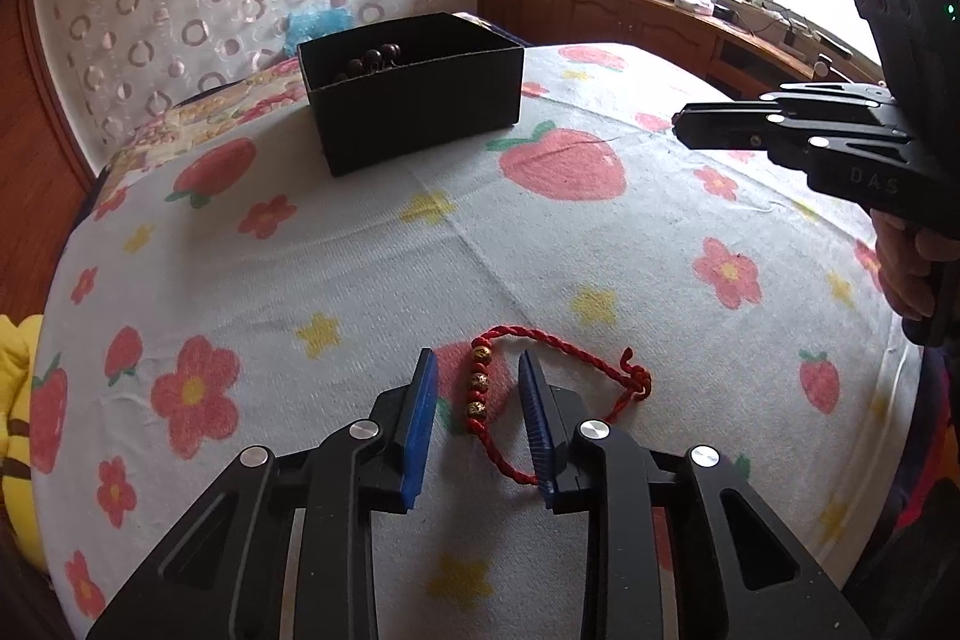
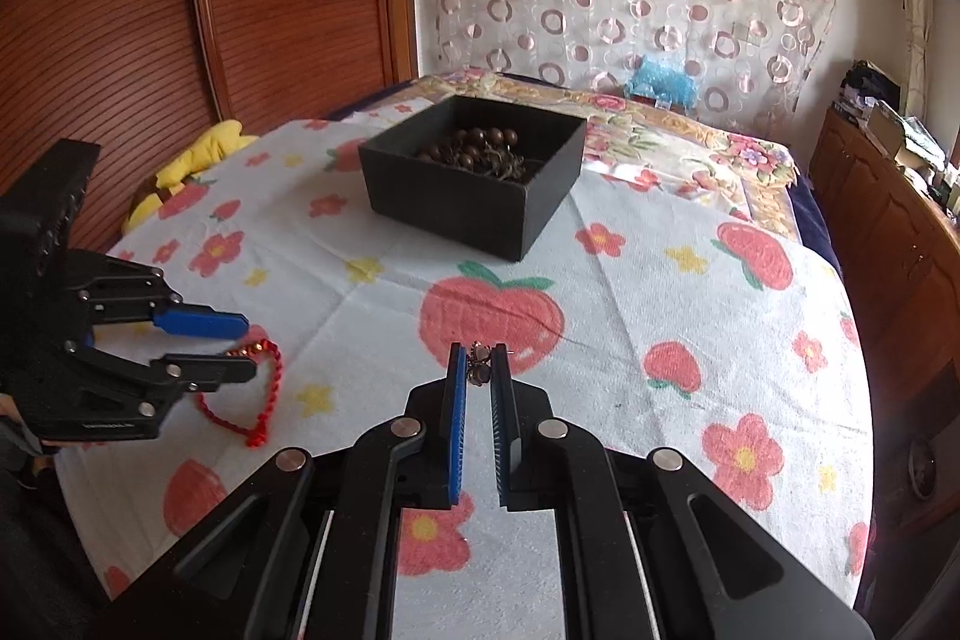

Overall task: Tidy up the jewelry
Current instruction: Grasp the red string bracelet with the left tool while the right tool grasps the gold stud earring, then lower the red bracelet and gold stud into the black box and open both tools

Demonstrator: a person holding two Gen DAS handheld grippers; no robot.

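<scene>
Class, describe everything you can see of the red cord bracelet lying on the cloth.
The red cord bracelet is a twisted red string loop carrying gold-coloured beads spaced by small red ones, with a knot at one side. It lies flat and slack on the strawberry-print cloth. The left gripper straddles its beaded stretch, blue pads either side, not visibly pressing it yet.

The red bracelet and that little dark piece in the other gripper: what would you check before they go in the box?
1. Small dark ornament pinched at right gripper tips: ok.
2. Red cord bracelet beaded stretch between left gripper pads: ok.
3. Pads pressing the beads: not ok, gaps show.
4. Cord clear of the pads: not ok, it passes under one.
5. Black box open on top: ok.
6. Room left inside beside the brown beads: ok.
</scene>
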